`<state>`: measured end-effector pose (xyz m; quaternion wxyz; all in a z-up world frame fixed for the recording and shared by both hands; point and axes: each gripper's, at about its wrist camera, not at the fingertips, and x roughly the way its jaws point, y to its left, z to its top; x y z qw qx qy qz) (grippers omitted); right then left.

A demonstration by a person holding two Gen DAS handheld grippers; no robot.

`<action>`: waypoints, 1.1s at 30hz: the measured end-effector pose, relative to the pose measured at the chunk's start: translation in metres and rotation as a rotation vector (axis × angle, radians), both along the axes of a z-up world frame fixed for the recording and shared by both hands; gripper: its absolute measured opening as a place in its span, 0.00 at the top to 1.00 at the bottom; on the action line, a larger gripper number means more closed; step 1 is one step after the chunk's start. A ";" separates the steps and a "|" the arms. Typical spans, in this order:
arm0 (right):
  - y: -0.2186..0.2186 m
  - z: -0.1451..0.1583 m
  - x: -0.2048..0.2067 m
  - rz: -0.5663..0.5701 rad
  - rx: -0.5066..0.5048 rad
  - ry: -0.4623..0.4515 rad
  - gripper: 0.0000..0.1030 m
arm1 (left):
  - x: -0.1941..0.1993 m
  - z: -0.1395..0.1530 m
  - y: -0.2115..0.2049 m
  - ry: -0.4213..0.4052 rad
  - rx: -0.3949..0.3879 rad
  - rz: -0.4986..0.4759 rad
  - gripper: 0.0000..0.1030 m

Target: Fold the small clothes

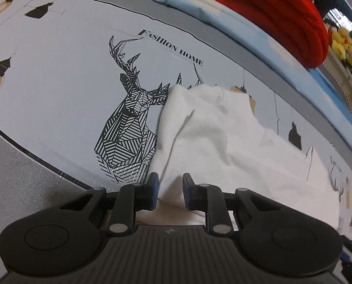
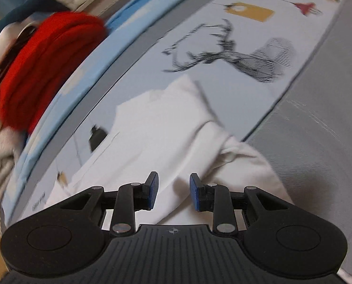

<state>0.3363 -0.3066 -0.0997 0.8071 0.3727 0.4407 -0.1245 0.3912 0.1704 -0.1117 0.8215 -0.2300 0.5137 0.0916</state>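
- Left wrist view: left gripper (image 1: 170,190) fingers spread apart over the white garment (image 1: 213,127) on the printed counter (image 1: 57,75).
- Right gripper (image 2: 173,191) fingers likewise parted above the white garment (image 2: 161,127), gripping nothing.

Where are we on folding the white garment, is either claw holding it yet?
Done: nothing clearly; the white garment lies rumpled on the deer-print cloth, one flap turned over. In hand: nothing gripped; the left claw and right claw are both open over its near edge. Left: grip, fold and flatten it.
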 end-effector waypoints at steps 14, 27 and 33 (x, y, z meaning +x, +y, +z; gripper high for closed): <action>-0.041 -0.035 0.008 -0.151 0.126 0.051 0.71 | -0.003 0.015 -0.003 -0.078 0.020 -0.044 1.00; -0.048 -0.040 -0.017 -0.284 0.229 0.016 0.97 | -0.012 0.030 0.006 -0.072 -0.073 -0.015 1.00; -0.037 -0.033 -0.001 -0.209 0.188 -0.033 0.62 | -0.014 0.022 0.014 -0.052 -0.105 0.024 0.93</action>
